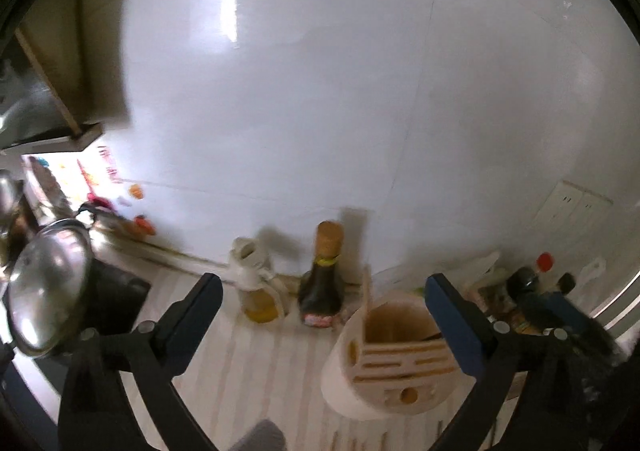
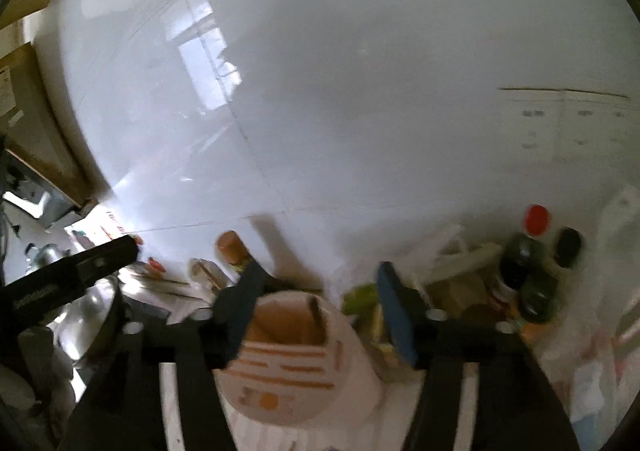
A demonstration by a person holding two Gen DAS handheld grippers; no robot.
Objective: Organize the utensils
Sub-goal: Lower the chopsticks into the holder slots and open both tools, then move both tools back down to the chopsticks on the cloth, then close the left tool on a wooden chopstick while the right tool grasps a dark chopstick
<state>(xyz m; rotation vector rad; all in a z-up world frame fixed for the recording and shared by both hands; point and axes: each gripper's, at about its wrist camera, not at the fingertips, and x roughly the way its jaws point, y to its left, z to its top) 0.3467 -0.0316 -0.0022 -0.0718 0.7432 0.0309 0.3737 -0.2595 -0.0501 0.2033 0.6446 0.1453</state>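
Observation:
A cream utensil holder [image 1: 384,367] with a round well and several knife slots stands on the pale striped counter [image 1: 248,363]. My left gripper [image 1: 324,283] hangs above it, jaws wide open and empty, and the right finger overlaps the holder's rim. In the right wrist view the same holder [image 2: 296,367] sits low between the fingers of my right gripper [image 2: 320,271], which is open with nothing held. A dark stick [image 2: 317,311] leans inside the well. A black bar [image 2: 80,271] at the left of that view looks like the other gripper's finger.
Behind the holder stand a dark sauce bottle [image 1: 322,287] and an oil bottle [image 1: 262,295] against the white tiled wall. A steel pot lid [image 1: 48,291] is at the left. Dark bottles, one red-capped [image 2: 536,219], and plastic bags crowd the right.

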